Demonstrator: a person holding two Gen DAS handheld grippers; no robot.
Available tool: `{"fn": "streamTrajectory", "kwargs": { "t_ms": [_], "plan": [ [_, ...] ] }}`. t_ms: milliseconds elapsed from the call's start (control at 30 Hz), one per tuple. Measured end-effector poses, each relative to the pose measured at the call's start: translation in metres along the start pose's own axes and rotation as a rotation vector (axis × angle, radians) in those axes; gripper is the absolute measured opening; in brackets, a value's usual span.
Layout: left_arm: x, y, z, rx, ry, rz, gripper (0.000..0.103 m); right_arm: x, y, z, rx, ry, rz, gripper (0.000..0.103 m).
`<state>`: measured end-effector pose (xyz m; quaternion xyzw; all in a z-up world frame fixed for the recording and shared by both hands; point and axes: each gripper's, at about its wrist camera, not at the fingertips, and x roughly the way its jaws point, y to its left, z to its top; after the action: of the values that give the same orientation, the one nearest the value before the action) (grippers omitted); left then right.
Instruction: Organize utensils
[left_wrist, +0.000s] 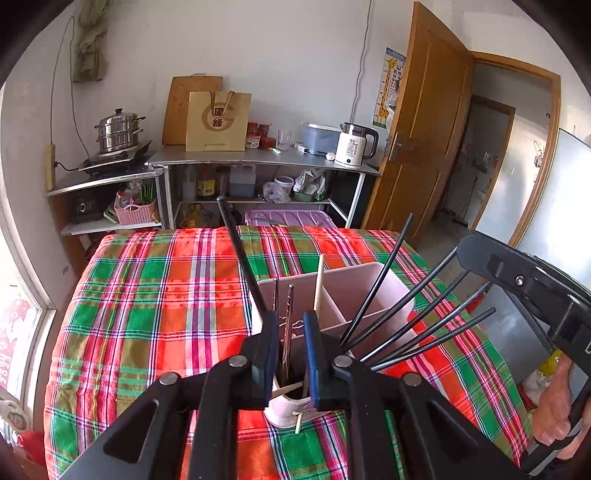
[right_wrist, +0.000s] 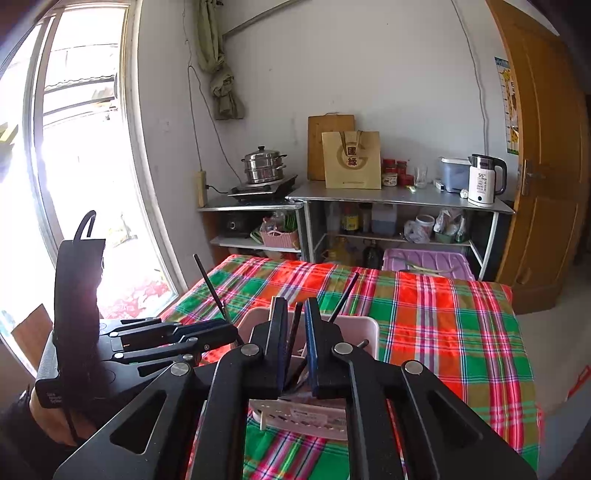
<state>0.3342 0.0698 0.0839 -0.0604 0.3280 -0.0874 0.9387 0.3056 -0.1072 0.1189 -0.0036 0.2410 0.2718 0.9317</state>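
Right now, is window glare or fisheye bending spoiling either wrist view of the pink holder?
Right wrist view: the window is blown out white and backlights the left gripper; the pink holder stays readable. Left wrist view: even light, no glare on it; the door bows near the edge.

We view from two wrist cameras, each looking forward and down along its own fingers, close above the pink utensil holder (left_wrist: 343, 295) on the plaid tablecloth (left_wrist: 147, 295). Both face the far wall and share the holder, cloth, metal shelf (right_wrist: 399, 197) and wooden door (right_wrist: 546, 155).
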Motion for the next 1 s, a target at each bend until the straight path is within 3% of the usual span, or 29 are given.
{"fn": "streamTrajectory", "kwargs": {
  "t_ms": [233,367,467,700,1000],
  "plan": [
    [-0.035,-0.002,-0.005,-0.017,-0.065,0.011,0.023,-0.026,0.004,-0.012,0.003,-0.02,-0.005,0.014],
    [-0.062,-0.011,-0.02,-0.013,-0.11,0.016,0.023,-0.044,0.008,-0.026,0.0,-0.035,-0.008,0.021],
    [-0.081,-0.019,-0.036,-0.006,-0.136,0.02,0.023,-0.059,0.008,-0.04,0.002,-0.046,-0.014,0.033],
    [-0.113,-0.035,-0.088,-0.004,-0.165,0.028,0.031,-0.088,0.012,-0.079,0.013,-0.046,-0.047,0.033],
    [-0.135,-0.056,-0.153,0.007,-0.166,0.051,0.031,-0.115,0.024,-0.136,0.015,-0.021,-0.089,0.034]
  ]
}}
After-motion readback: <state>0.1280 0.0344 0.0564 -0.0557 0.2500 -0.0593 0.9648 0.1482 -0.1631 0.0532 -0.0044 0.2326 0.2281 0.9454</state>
